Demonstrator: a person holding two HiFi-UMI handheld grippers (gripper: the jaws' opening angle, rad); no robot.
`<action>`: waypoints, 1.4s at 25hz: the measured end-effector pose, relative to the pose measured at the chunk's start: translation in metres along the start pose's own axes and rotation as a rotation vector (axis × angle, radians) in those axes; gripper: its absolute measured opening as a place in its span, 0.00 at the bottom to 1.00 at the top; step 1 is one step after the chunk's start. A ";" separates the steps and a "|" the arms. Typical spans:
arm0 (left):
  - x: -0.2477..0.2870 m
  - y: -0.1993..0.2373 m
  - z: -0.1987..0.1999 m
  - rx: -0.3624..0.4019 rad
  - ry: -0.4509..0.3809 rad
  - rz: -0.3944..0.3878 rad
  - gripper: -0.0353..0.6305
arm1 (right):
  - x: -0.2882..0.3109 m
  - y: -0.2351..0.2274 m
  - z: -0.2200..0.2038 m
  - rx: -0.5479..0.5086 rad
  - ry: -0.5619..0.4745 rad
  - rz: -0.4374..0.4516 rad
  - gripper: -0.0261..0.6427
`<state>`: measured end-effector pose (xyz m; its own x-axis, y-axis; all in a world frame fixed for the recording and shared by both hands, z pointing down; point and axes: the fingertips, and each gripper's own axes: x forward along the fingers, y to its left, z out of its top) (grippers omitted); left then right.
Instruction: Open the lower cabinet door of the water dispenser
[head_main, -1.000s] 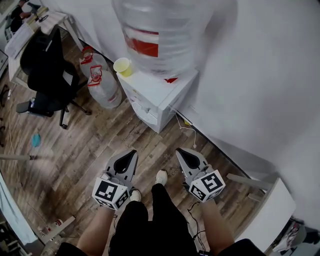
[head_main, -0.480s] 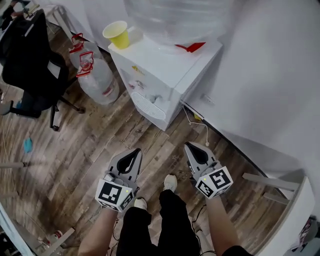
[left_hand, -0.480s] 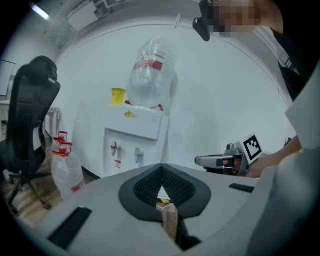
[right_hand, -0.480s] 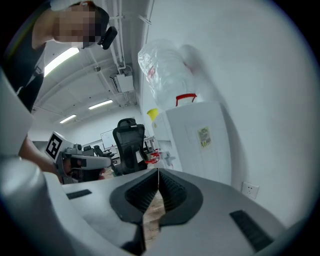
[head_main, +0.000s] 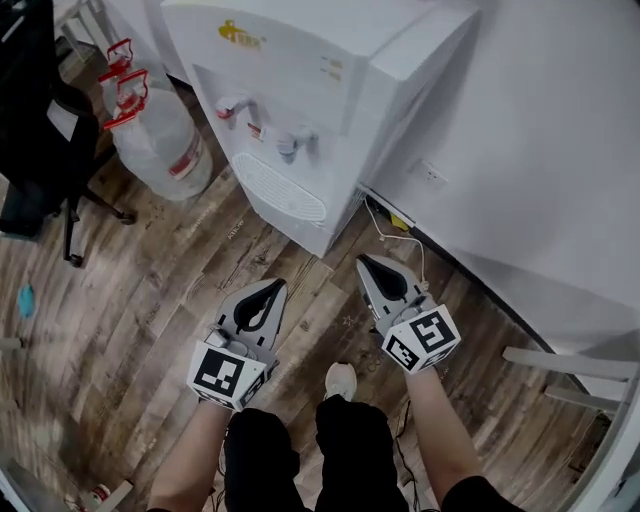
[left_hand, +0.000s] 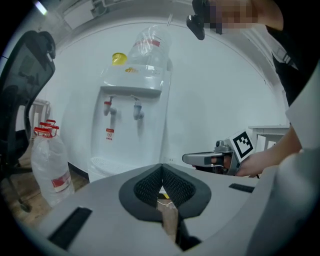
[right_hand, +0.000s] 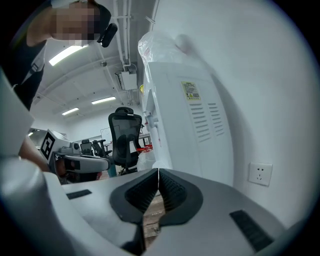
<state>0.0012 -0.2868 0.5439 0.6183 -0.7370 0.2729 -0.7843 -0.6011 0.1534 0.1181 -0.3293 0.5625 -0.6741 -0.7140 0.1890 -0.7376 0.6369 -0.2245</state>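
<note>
The white water dispenser (head_main: 300, 70) stands against the wall ahead, with its two taps (head_main: 262, 122) and a drip grille (head_main: 285, 188) facing me. Its lower cabinet front is foreshortened under the grille in the head view and hidden behind the gripper body in the left gripper view. My left gripper (head_main: 271, 289) is shut and empty, over the wooden floor a short way in front of the dispenser. My right gripper (head_main: 366, 263) is also shut and empty, near the dispenser's right corner. Neither touches the dispenser (left_hand: 131, 120).
Two spare water bottles (head_main: 150, 140) stand left of the dispenser, and a black office chair (head_main: 35, 110) is further left. A white cable (head_main: 395, 235) runs along the wall base at the right. A wall socket (right_hand: 260, 173) is beside the dispenser. A white table frame (head_main: 575, 365) is far right.
My head and both grippers have come down. The dispenser's top, bottle and yellow cup have left the head view, and its front with the taps now shows. Both grippers stay shut.
</note>
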 end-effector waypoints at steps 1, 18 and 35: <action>0.006 0.002 -0.010 0.004 -0.006 -0.002 0.07 | 0.004 -0.004 -0.009 -0.006 -0.005 0.002 0.07; 0.079 0.046 -0.108 0.060 -0.088 0.011 0.07 | 0.066 -0.049 -0.105 -0.135 -0.060 0.016 0.08; 0.109 0.059 -0.123 0.076 -0.108 0.007 0.07 | 0.101 -0.064 -0.114 -0.195 -0.075 -0.017 0.30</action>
<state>0.0164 -0.3650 0.6995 0.6181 -0.7677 0.1691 -0.7849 -0.6146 0.0787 0.0929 -0.4092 0.7047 -0.6623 -0.7399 0.1177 -0.7472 0.6639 -0.0312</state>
